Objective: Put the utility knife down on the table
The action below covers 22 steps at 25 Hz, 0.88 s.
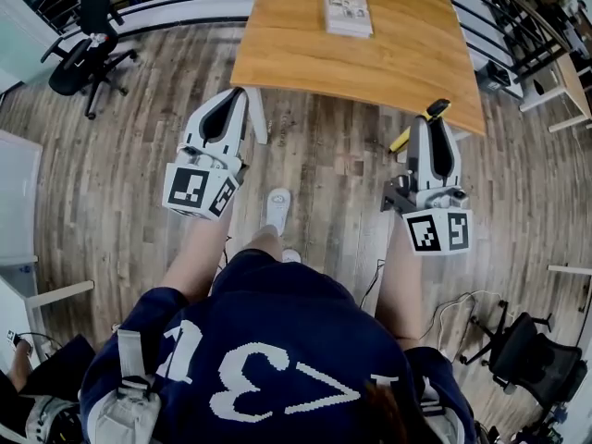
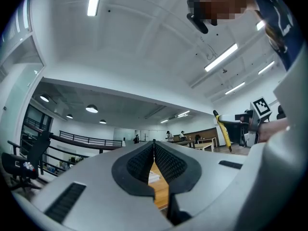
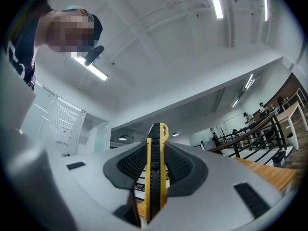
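Head view: left gripper point(image 1: 242, 95) is held over the plank floor point(image 1: 139, 155), just short of the wooden table point(image 1: 388, 63). Left gripper view shows its jaws pressed together, nothing between. A booklet point(image 1: 349, 12) lies at the table's far edge. Right gripper point(image 1: 431, 118) clamps the yellow-and-black utility knife point(image 1: 400, 140), held in the air by the table's near right edge, one end protruding past the jaw tips.

Grey-brown plank floor point(image 1: 120, 165). Wooden table point(image 1: 296, 49) far centre. Black office chair point(image 1: 81, 61) far left, second chair point(image 1: 536, 363) near right. White ceiling point(image 2: 144, 42), strip lights point(image 2: 222, 57).
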Available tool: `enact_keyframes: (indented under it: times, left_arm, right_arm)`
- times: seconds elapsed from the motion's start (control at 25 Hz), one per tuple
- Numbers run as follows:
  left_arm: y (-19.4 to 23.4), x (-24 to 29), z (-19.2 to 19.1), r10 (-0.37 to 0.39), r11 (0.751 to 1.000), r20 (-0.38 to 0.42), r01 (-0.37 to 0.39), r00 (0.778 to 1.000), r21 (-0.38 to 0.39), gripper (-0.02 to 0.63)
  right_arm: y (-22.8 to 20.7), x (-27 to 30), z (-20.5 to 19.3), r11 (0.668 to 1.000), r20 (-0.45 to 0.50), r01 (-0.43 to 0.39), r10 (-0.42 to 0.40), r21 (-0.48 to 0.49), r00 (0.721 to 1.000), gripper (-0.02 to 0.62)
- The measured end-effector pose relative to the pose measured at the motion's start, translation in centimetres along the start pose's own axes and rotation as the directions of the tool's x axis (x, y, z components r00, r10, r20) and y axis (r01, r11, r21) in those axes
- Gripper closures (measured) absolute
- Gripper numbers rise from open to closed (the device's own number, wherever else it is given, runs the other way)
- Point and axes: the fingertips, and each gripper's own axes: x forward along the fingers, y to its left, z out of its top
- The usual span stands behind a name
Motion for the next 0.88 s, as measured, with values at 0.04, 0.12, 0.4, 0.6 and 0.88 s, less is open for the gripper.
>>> enact_keyframes:
  times: [0.04, 0.12, 0.4, 0.6, 0.88]
  left_arm:
    - [0.4, 1.1, -0.2, -0.004, 1.0, 0.003, 0.004, 1.0, -0.001, 0.588]
    - [1.6, 3.4, -0.8, -0.011, 1.0, 0.006, 0.011, 1.0, -0.003, 0.588]
    - [6.7, 11.6, -2.8, -0.048, 0.999, 0.01, 0.048, 0.999, -0.007, 0.588]
    - [10.6, 16.4, -4.0, -0.073, 0.997, -0.006, 0.073, 0.997, 0.008, 0.588]
    - [13.5, 19.0, -6.6, -0.092, 0.996, -0.037, 0.092, 0.995, -0.015, 0.588]
  right_arm:
    - [-0.5, 0.9, -0.3, 1.0, 0.0, 0.001, -0.001, -0.001, 1.0, 0.474]
    - [-1.5, 3.1, -0.8, 1.0, 0.001, 0.005, -0.005, -0.005, 1.0, 0.474]
    - [-4.3, 11.6, -2.1, 0.999, 0.021, 0.02, -0.02, -0.033, 1.0, 0.474]
    - [-5.0, 17.3, -3.3, 0.999, 0.038, 0.027, -0.026, -0.024, 0.999, 0.474]
    - [-6.3, 20.3, -4.9, 0.998, 0.019, 0.06, -0.06, -0.02, 0.998, 0.474]
